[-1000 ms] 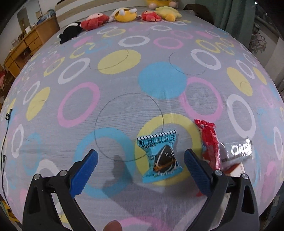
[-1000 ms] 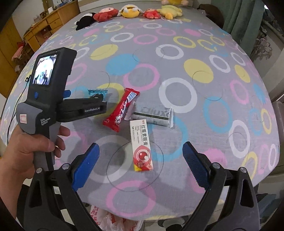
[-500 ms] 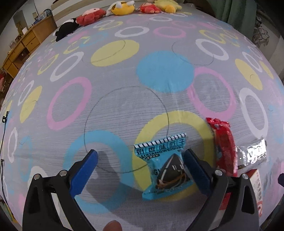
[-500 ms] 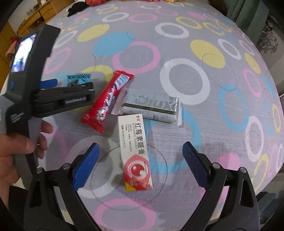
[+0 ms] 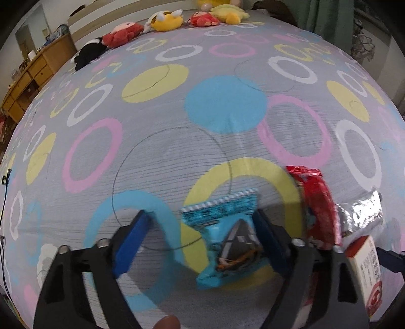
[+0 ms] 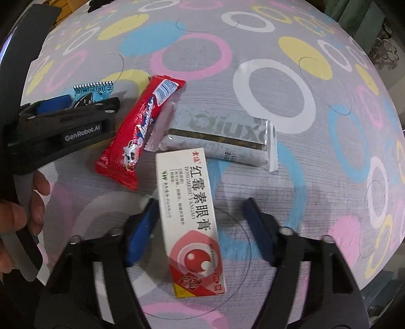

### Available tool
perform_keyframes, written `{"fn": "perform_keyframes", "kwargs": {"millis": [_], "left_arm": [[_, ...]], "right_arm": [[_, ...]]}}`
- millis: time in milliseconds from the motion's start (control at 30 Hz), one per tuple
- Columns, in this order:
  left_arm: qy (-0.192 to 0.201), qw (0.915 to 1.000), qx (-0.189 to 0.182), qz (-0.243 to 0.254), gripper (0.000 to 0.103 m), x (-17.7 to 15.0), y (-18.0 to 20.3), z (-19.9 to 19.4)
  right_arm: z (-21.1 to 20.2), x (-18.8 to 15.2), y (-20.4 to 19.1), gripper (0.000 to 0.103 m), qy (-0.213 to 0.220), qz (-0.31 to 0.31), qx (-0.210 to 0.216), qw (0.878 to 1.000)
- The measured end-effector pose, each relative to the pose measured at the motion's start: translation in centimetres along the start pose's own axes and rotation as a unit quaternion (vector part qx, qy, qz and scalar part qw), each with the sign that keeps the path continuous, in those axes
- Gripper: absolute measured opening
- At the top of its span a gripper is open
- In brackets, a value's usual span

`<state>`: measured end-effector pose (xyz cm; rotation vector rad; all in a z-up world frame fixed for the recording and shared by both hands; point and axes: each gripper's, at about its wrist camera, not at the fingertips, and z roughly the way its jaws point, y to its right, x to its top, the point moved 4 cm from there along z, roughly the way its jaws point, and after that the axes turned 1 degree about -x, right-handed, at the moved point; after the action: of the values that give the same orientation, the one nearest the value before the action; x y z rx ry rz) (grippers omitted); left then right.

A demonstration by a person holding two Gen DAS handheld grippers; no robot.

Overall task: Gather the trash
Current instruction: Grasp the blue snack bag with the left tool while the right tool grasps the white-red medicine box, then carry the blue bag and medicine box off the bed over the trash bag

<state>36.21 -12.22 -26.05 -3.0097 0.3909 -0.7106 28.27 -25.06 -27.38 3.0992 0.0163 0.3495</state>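
Plush toys (image 5: 164, 19) line the circle-patterned cloth's (image 5: 177, 141) far edge.

Blue snack packet (image 5: 229, 236): small crinkled foil pouch with a zigzag top seal and a dark seed picture; lies flat on the circle-patterned bedspread, near its front edge.
Red candy wrapper (image 6: 140, 127): long glossy bar wrapper with white lettering and a barcode; lies flat, slanted, just right of the blue packet.
Silver wrapper (image 6: 220, 138): rectangular foil pack with grey lettering; flat, its end touching the red wrapper.
White ointment box (image 6: 189, 222): slim carton, red eye emblem; flat, nearest the front edge, just beside the silver wrapper.
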Motion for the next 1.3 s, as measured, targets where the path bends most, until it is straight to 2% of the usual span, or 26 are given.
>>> {"fn": "perform_keyframes", "kwargs": {"millis": [33, 167, 333, 467, 800, 1300], "left_arm": [[0.001, 1.0000, -0.001, 0.001, 0.070, 0.0, 0.1, -0.1], [0.001, 1.0000, -0.004, 0.000, 0.057, -0.1, 0.0, -0.4], [0.000, 1.0000, -0.007, -0.004, 0.038, -0.3, -0.6, -0.9], [-0.002, 0.9998, -0.015, -0.010, 0.032, -0.6, -1.1, -1.3], [-0.001, 0.9995, -0.025, -0.018, 0.030, -1.5, -1.9, -2.8], [0.026, 0.9991, -0.030, -0.015, 0.030, -2.9, -2.8, -9.0]], "right_arm": [[-0.1, 0.0, 0.0, 0.048, 0.001, 0.002, 0.001, 1.000], [-0.2, -0.3, 0.0, 0.032, 0.002, 0.003, -0.003, 1.000], [-0.4, -0.5, -0.2, 0.032, 0.002, 0.003, -0.007, 1.000], [-0.7, -0.9, -0.6, 0.032, 0.005, 0.007, -0.006, 1.000], [-1.7, -1.6, 0.0, 0.032, 0.016, 0.019, 0.002, 1.000], [-8.1, -2.6, -0.6, 0.032, 0.063, 0.014, 0.021, 0.998]]}}
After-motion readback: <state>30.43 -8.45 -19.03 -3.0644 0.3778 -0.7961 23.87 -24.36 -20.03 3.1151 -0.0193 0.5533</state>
